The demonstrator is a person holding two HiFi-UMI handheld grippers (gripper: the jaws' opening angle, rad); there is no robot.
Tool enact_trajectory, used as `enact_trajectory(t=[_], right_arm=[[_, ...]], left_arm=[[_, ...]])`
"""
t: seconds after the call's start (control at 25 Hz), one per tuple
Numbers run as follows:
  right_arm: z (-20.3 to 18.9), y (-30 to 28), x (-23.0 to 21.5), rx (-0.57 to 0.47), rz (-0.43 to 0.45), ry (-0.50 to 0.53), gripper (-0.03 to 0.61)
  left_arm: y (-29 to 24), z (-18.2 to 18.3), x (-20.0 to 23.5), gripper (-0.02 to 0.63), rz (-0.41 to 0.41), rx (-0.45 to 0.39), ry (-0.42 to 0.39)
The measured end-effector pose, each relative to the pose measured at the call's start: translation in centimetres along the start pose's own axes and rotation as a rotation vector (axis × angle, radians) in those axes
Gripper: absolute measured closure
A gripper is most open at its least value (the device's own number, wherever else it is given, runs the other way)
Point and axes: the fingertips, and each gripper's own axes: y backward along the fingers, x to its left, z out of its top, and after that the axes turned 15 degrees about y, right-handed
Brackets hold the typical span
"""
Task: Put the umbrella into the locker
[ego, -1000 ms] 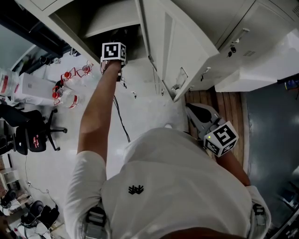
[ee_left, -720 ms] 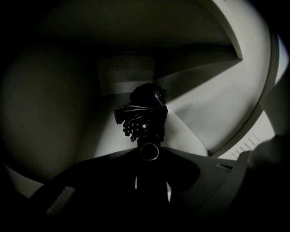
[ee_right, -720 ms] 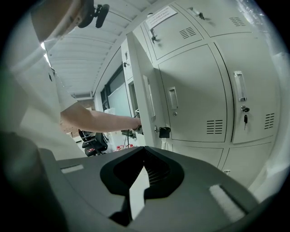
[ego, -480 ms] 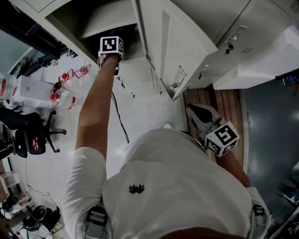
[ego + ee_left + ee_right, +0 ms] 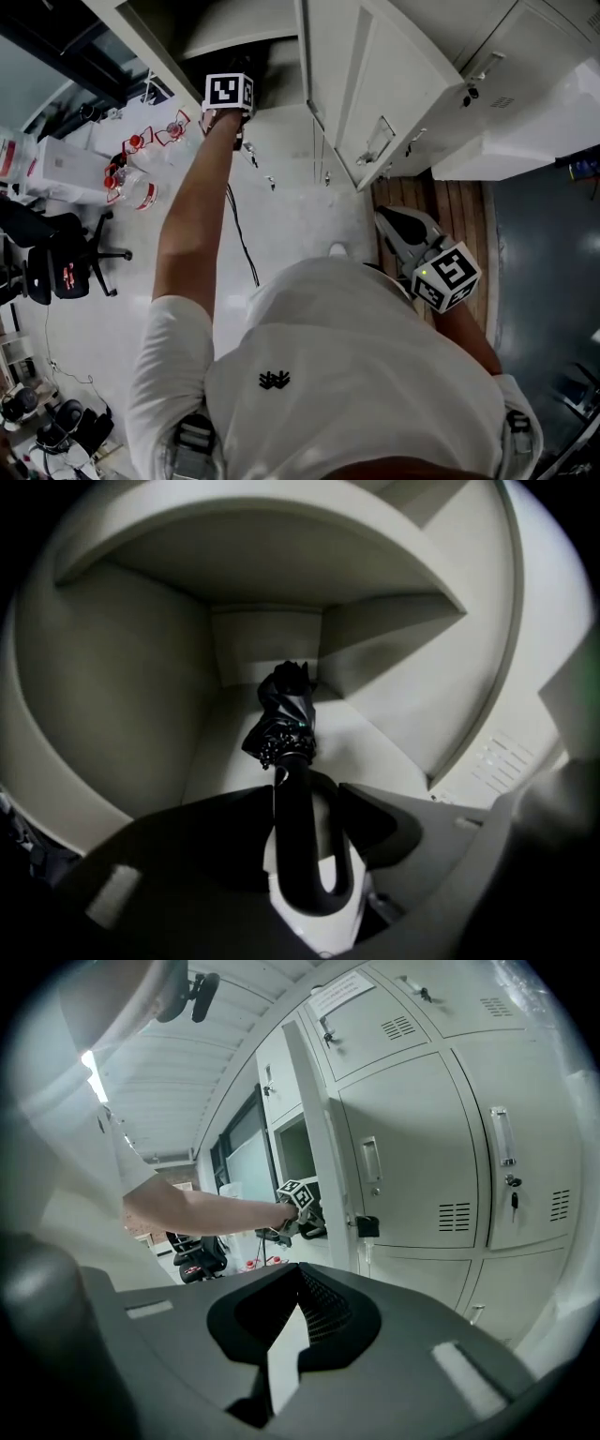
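Since a second ago the left gripper (image 5: 229, 93) has let its jaws swing apart, while the arm (image 5: 192, 216) stays stretched out to the mouth of the open locker (image 5: 239, 28); nothing else has shifted that I can make out. From overhead, its marker cube sits right at the locker's opening, the door (image 5: 375, 84) stands swung out to the right, and the right gripper (image 5: 389, 217) hangs idle by the person's side over the wooden floor. Looking along the left jaws, the black umbrella (image 5: 284, 719) lies inside the locker under the shelf (image 5: 281, 564), its bunched cloth end up against the back wall and its hooked handle (image 5: 302, 855) toward the opening. That handle sits between the spread jaws, which no longer pinch it. Looking along the right jaws, they are pressed together at the tips with nothing between. My worry is the pull-back: the hook is close to both jaws, so a crooked withdrawal could snag it and drag the umbrella out again, and a handle left over the edge might foul the door. As for writing, a paper label (image 5: 342, 996) on an upper locker is too small to read, and the shirt's back carries only a small logo (image 5: 273, 380) with no words I can read.
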Motion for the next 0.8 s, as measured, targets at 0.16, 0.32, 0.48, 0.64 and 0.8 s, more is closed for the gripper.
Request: enact_trajectory(t=[0.16, 0.32, 0.48, 0.64, 0.8], right_arm=[[0.5, -0.4, 1.7, -0.007, 0.012, 0.014, 0.578], [0.7, -1.0, 3.5, -0.009, 0.024, 0.021, 0.578], [1.1, -1.7, 5.4, -0.01, 0.032, 0.029, 0.578], [1.6, -2.5, 7.5, -0.014, 0.038, 0.036, 0.578], [1.7, -3.3, 9.7, -0.011, 0.038, 0.037, 0.578]], left_arm=[[1.7, -0.1, -0.4, 0.342, -0.021, -0.028, -0.013], [3.4, -0.9, -0.7, 0.334, -0.048, -0.046, -0.025], [5.4, -1.7, -1.0, 0.334, -0.092, -0.069, -0.039], [7.9, -2.8, -1.3, 0.335, -0.144, -0.085, -0.055], [10.8, -4.7, -1.4, 0.336, -0.196, -0.097, -0.075]])
